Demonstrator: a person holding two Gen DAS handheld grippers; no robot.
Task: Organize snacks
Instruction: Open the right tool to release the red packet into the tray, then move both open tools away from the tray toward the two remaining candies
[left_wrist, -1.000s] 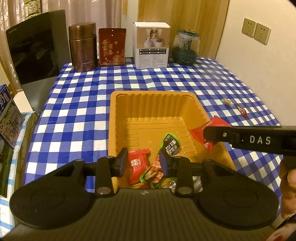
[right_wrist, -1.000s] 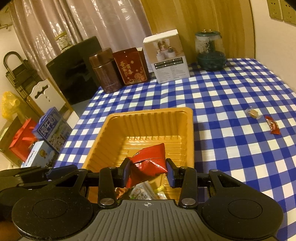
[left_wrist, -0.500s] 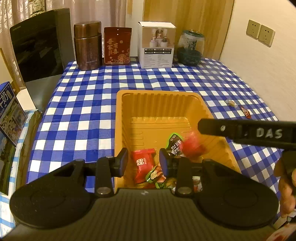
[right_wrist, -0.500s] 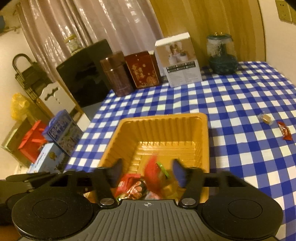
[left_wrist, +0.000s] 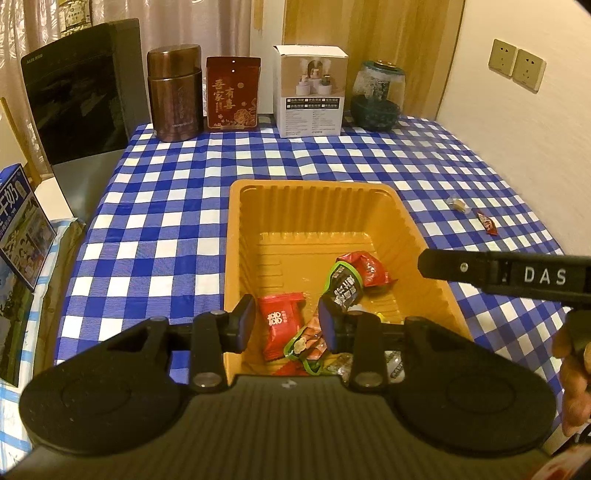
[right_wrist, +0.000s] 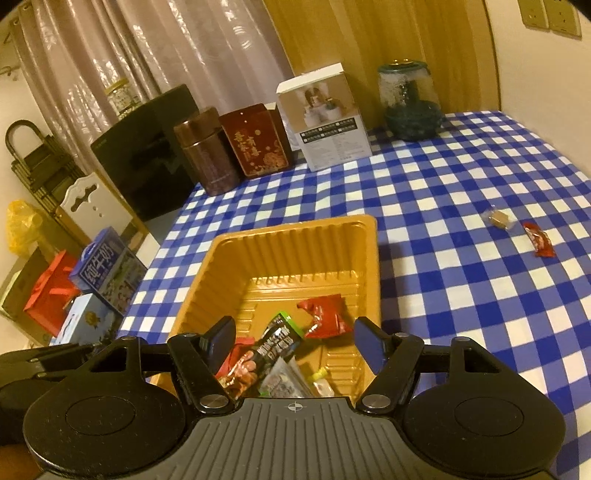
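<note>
While both grippers hang over the near end of the orange tray, the snacks lie loose inside it. The right gripper has its jaws spread wide with nothing between the pads; they were opening within the last second, and the crumpled red packet rests on the tray floor just beyond them. In the left wrist view that same red packet sits near the tray's right wall, touching a black packet with a green edge. The left gripper has its jaws drawn fairly close together, yet the pads press on nothing; a red square packet lies on the tray floor below the gap, and a green and orange packet lies beside it. A few more wrappers crowd the tray's near edge, partly hidden by the gripper bodies.

From the right edge of the left wrist view one black finger of the right gripper reaches in over the tray's right rim, and part of a hand shows behind it.

Two snacks remain out on the blue checked tablecloth, well to the right of the tray: a small clear-wrapped brown candy and, just beside it, a small red wrapper.

At the table's far edge stand a brown tin, a dark red box, a white box and a glass jar.
</note>
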